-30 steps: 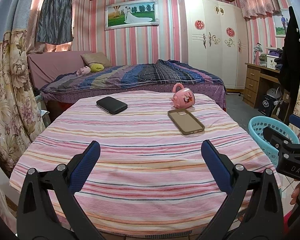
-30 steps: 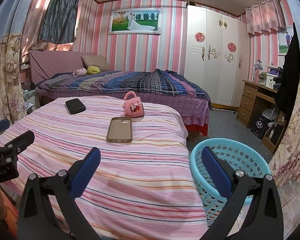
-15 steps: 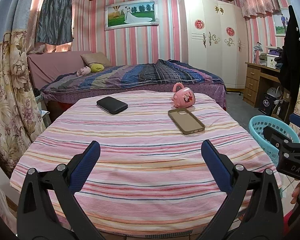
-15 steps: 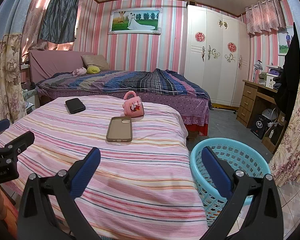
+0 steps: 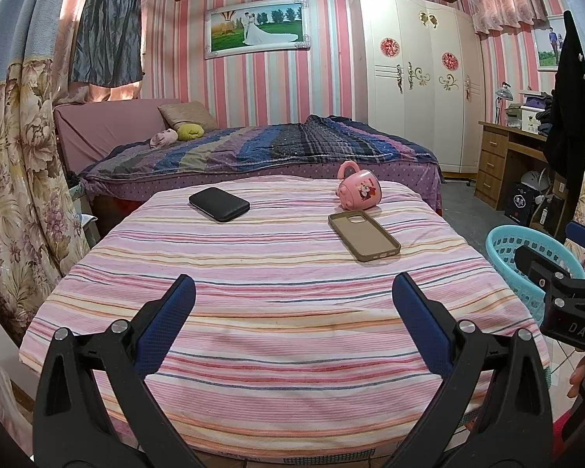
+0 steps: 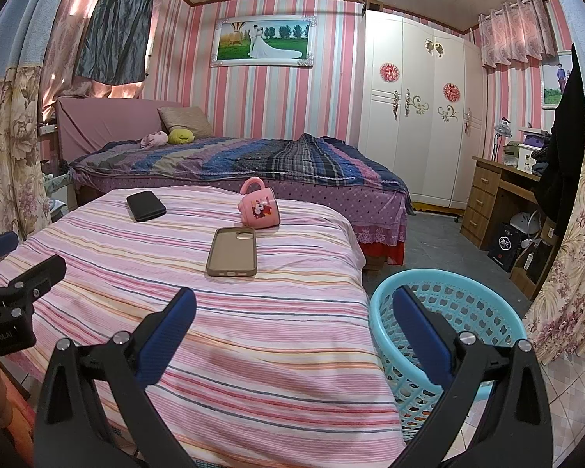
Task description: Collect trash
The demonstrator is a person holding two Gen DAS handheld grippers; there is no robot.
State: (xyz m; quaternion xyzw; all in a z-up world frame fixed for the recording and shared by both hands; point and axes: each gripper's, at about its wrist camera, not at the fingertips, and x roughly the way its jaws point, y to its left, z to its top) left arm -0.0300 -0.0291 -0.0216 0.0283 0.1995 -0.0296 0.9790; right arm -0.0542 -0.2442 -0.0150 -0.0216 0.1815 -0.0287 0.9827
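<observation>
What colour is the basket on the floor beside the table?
Light turquoise blue, with a perforated wall. The basket shows best in the right wrist view.

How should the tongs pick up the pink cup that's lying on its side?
Probably by the handle. The pink cup lies tipped over on the striped cloth with its handle loop sticking up, so the right tongs, which are open, could come down from above and pinch across that loop.
</observation>
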